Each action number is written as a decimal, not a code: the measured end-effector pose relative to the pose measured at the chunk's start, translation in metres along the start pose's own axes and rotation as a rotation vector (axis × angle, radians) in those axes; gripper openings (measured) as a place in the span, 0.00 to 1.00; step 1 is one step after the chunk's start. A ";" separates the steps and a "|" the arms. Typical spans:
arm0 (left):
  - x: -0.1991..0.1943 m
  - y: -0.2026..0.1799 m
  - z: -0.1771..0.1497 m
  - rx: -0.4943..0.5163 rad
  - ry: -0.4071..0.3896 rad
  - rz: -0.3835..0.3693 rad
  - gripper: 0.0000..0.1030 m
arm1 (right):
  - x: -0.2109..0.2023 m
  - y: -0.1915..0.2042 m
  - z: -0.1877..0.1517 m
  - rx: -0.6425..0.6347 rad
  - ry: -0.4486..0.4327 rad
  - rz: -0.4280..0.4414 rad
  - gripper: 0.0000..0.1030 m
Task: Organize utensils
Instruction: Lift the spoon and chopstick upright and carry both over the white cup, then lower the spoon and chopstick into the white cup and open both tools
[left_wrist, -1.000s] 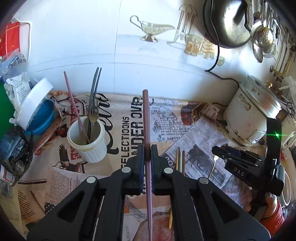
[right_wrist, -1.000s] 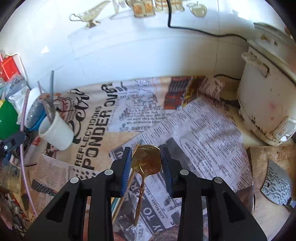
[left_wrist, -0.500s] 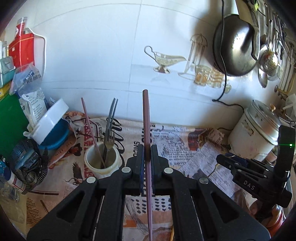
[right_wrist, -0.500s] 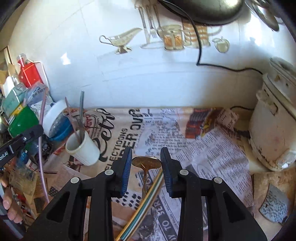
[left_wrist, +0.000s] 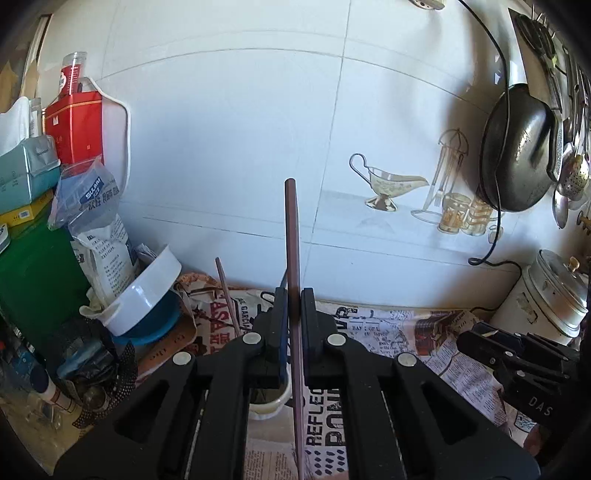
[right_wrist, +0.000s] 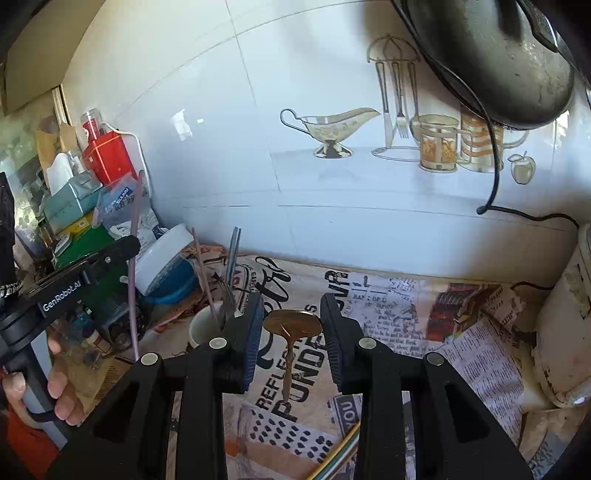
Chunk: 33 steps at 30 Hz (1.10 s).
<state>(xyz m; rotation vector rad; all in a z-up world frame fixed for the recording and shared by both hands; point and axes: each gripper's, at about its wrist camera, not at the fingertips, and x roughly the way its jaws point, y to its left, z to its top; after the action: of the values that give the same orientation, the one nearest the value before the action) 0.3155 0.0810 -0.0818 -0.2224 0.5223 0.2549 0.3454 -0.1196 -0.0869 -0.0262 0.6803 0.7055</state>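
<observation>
Chopstick in your left gripper, spoon in your right

Your left gripper (left_wrist: 293, 312) is pinched tight on a mauve chopstick (left_wrist: 291, 236), held upright above the white cup (right_wrist: 202, 325) — the cup already carries a fork (right_wrist: 232, 254) and another chopstick. Your right gripper (right_wrist: 291, 325) clasps a brass spoon (right_wrist: 293, 325) by its bowl, over the newspaper-covered surface (right_wrist: 388, 306) — beside the cup.

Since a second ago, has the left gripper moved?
Yes. The left gripper, shut on the purple chopstick, rose and closed in over the white cup.

A mauve chopstick (left_wrist: 293, 258) stands upright above the white cup (left_wrist: 266, 406) (forks inside).
</observation>
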 end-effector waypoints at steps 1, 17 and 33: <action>0.003 0.005 0.004 0.001 -0.010 -0.002 0.04 | 0.002 0.004 0.002 0.000 -0.005 0.003 0.28; 0.084 0.065 0.029 -0.023 -0.074 -0.020 0.04 | 0.050 0.063 0.028 0.033 -0.044 0.010 0.28; 0.120 0.075 -0.026 -0.027 -0.069 0.019 0.04 | 0.113 0.061 0.010 0.048 0.084 0.009 0.28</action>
<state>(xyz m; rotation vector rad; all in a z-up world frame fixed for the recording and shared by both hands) 0.3818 0.1671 -0.1765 -0.2338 0.4530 0.2872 0.3771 -0.0034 -0.1328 -0.0082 0.7779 0.6996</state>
